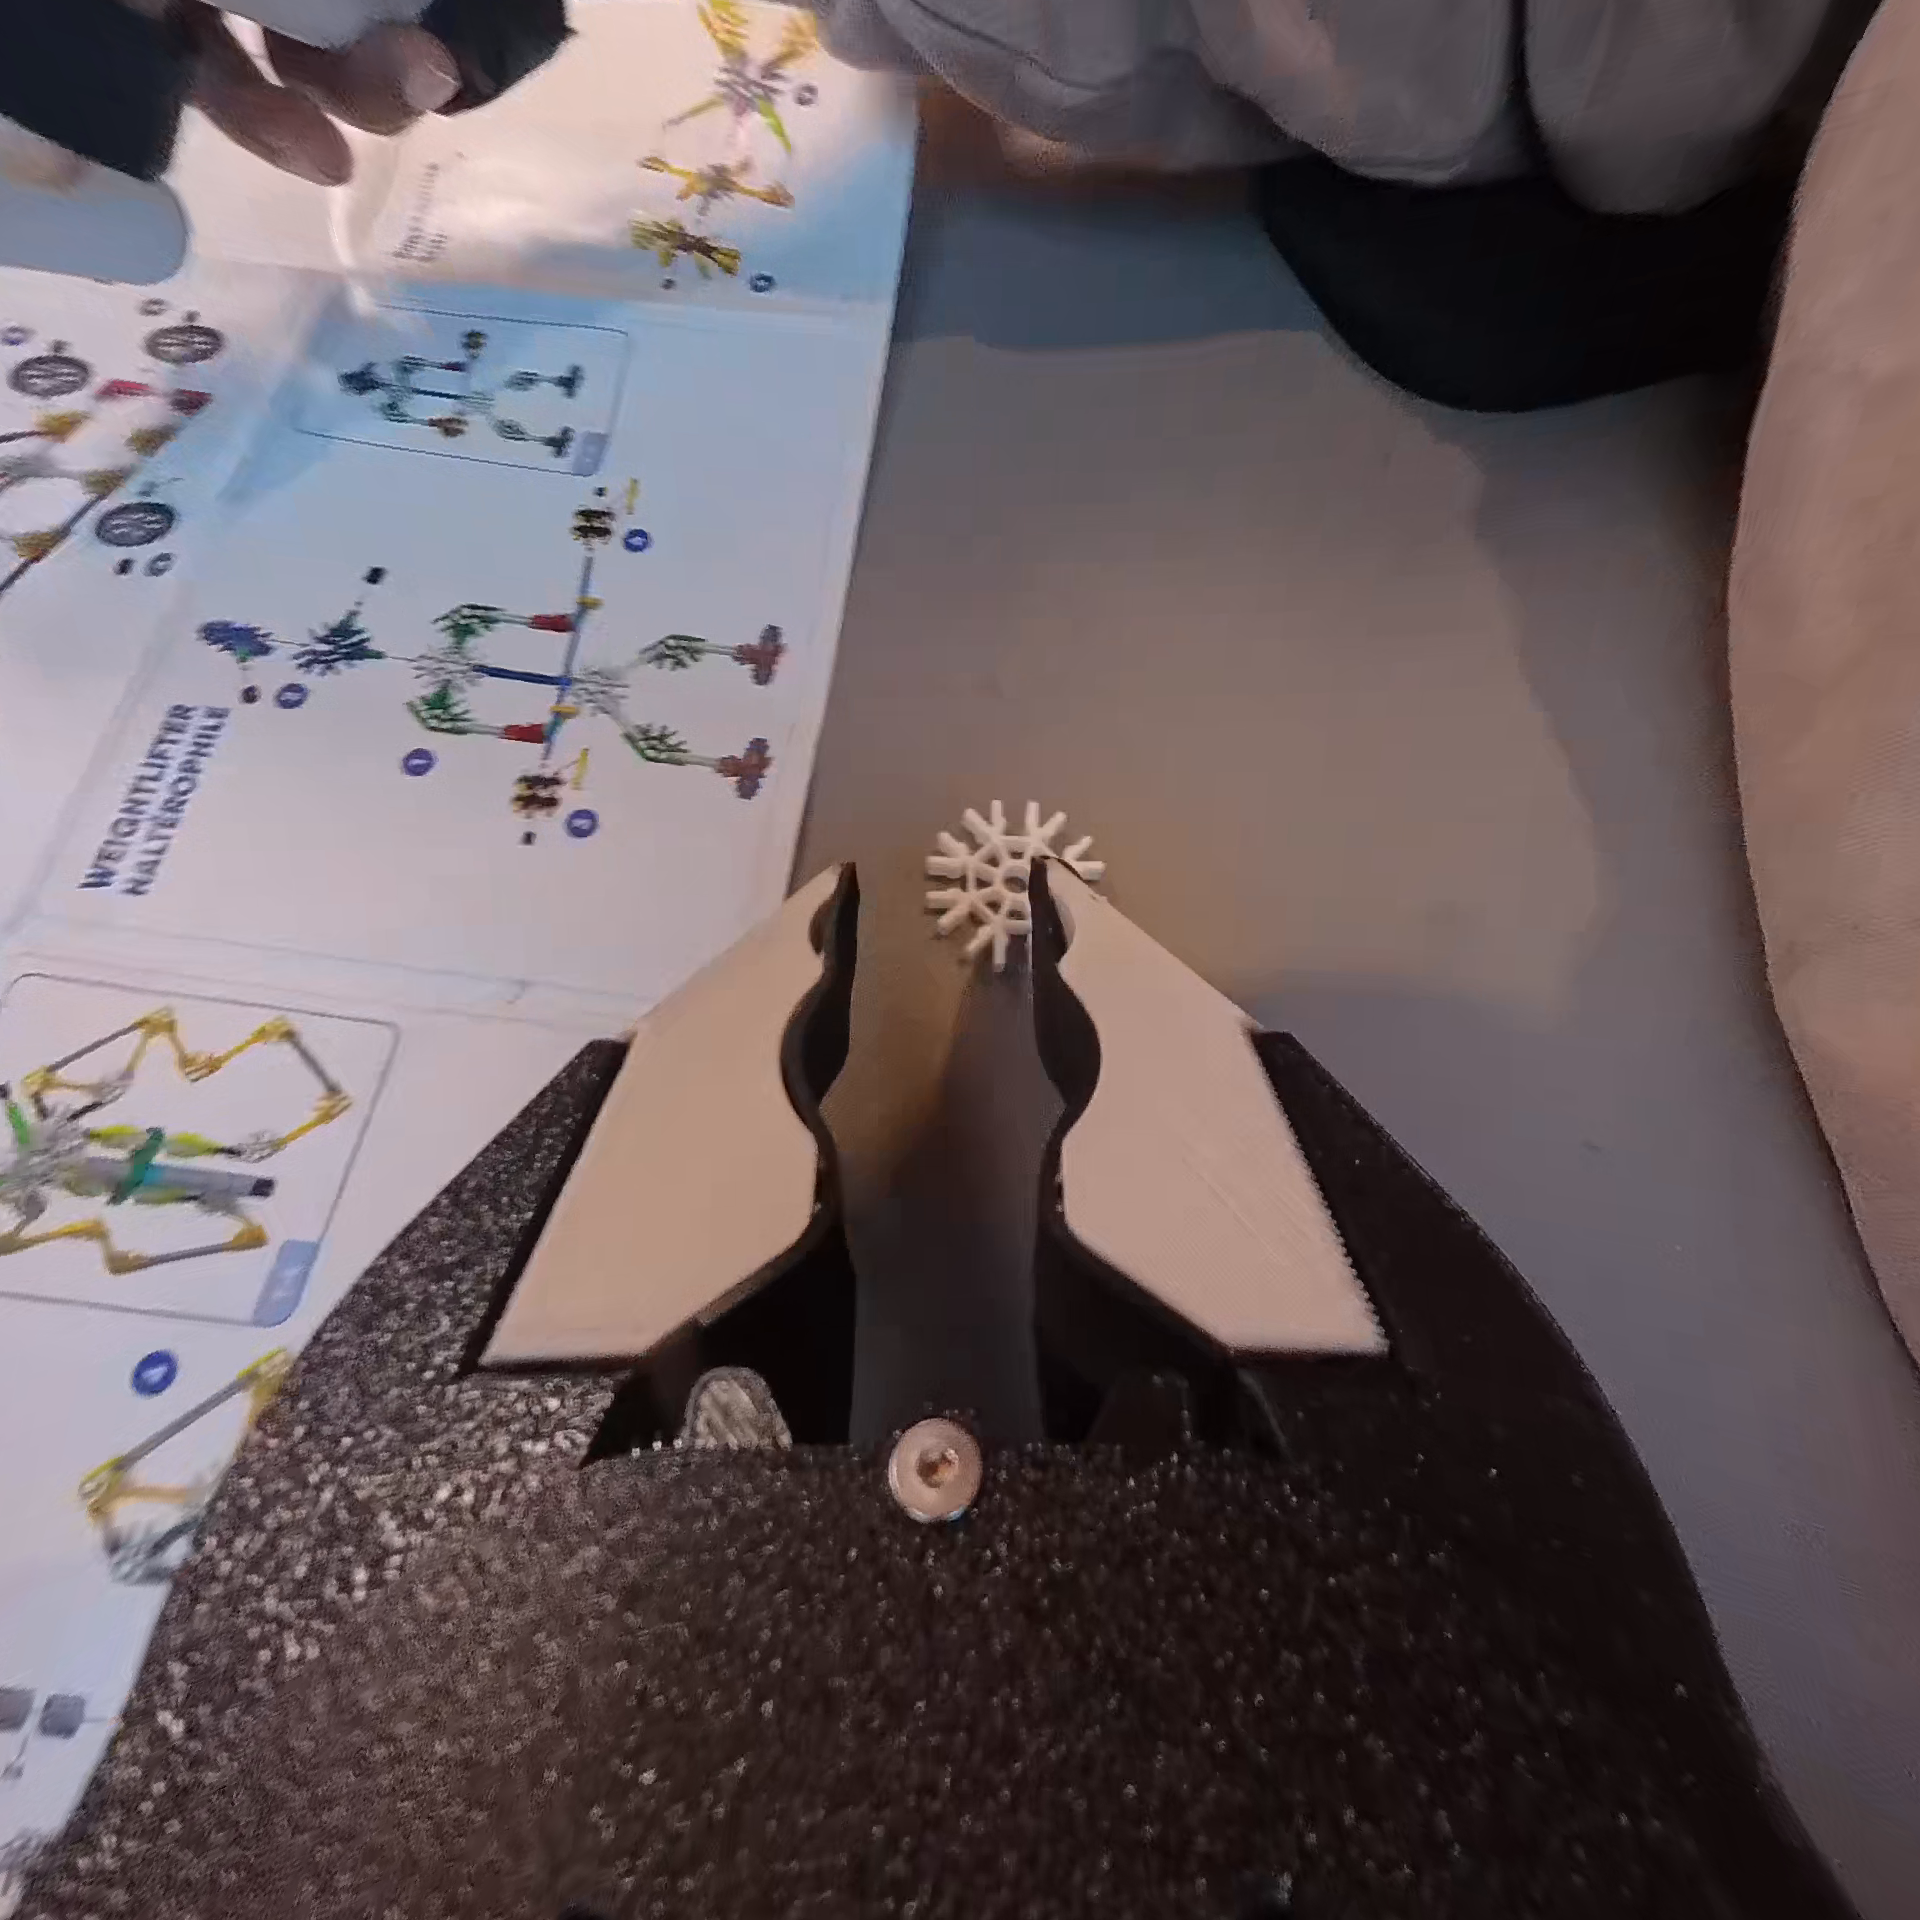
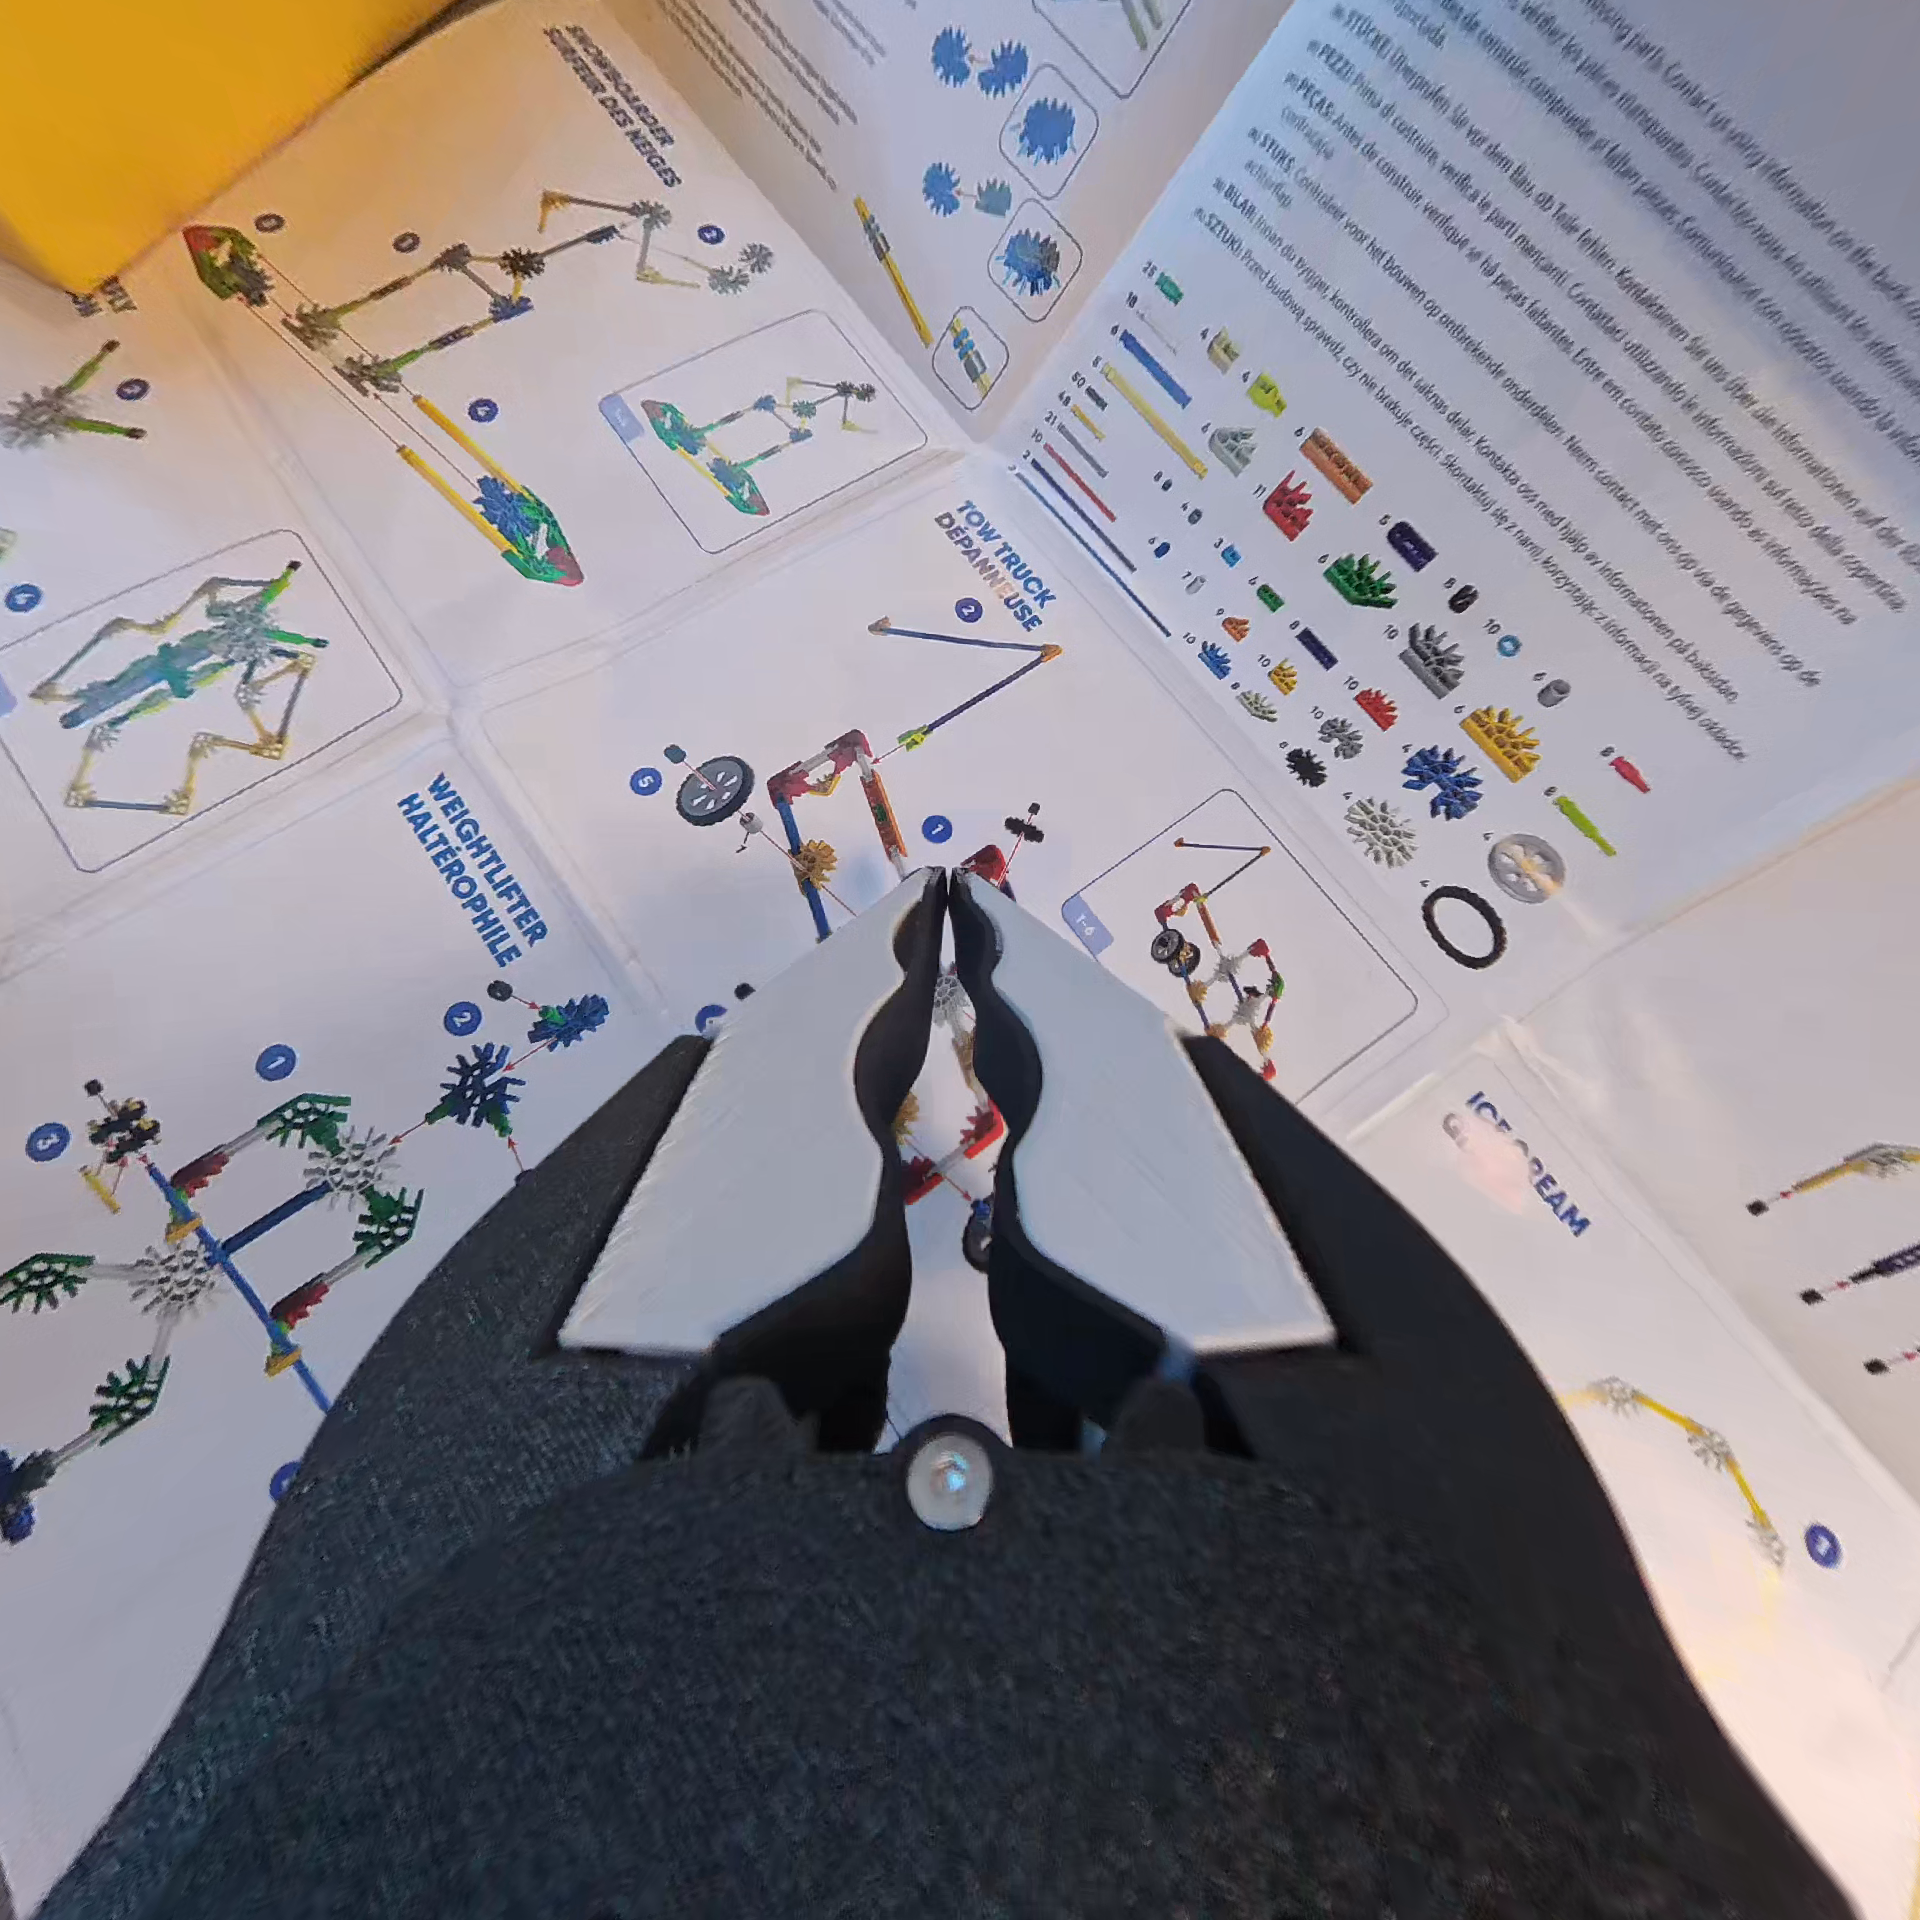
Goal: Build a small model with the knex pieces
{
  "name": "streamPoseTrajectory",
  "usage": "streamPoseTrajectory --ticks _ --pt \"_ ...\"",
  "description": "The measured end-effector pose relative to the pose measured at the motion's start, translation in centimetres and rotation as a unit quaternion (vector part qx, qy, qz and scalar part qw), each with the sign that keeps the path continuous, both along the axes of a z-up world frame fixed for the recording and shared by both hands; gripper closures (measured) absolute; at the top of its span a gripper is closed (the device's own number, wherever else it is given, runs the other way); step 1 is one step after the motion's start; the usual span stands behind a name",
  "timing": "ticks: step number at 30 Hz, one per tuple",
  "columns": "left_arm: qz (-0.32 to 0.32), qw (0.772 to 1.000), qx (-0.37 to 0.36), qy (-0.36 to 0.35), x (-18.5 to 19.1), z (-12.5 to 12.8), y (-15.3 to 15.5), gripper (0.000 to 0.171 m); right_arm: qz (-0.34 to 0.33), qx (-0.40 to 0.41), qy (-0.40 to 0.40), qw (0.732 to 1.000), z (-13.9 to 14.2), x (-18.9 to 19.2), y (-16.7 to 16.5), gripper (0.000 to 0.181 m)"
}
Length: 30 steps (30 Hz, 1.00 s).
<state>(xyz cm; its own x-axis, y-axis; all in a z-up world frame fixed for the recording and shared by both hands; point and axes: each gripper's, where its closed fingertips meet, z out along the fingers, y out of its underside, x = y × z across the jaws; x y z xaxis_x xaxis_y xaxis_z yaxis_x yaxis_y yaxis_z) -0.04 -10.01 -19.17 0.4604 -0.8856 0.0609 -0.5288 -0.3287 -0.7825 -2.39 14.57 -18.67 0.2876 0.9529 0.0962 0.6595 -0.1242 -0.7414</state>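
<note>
Left tongs [image 1: 945, 873] are standing apart over a plain grey bench [image 1: 1195, 623], gripping nothing. A white snowflake-shaped connector piece [image 1: 987, 878] is lying flat on the bench at the tongs' tips; the right-hand fingertip [image 1: 1042, 883] is overlapping its edge, though whether it is actually touching the piece cannot be told from this angle. To the left of the connector, a large unfolded instruction sheet [image 1: 416, 623], printed with coloured diagrams of rod-and-connector models, is covering the bench. Beyond the connector, pale grey cloth [image 1: 1351, 83] and a dark shape are lying along the far edge, and a beige padded surface [image 1: 1839, 727] is bordering the bench to the connector's right. A person's hand [image 1: 312, 94] is resting on the sheet's far corner.

Right tongs [image 2: 948, 875] are pressed together, tips meeting, empty, hovering over the same sheet [image 2: 727, 675]. A yellow box-like object [image 2: 135, 104] is sitting at the sheet's far left corner.
</note>
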Motion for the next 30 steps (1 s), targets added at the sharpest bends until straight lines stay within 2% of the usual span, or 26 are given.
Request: streamPoseTrajectory --ticks 6,13,18,30 --pt "0.143 0.989 0.045 -0.001 -5.5 0.7 5.0 0.14 0.037 -0.029 -0.037 0.998 -1.7 -0.2 -0.6 0.181" --pt "0.215 0.974 0.064 -0.021 -8.3 1.6 7.0 0.14 0.047 -0.019 -0.048 0.998 -2.4 -0.3 -0.6 0.181" --pt "0.237 0.969 0.07 -0.023 -8.9 1.7 7.4 0.138 0.045 -0.018 -0.045 0.998 -2.3 -0.2 -0.6 0.181" --pt "0.232 0.97 0.072 -0.018 -8.7 1.6 7.3 0.139 0.009 -0.017 -0.022 1.0 -1.9 1.1 1.1 0.181"
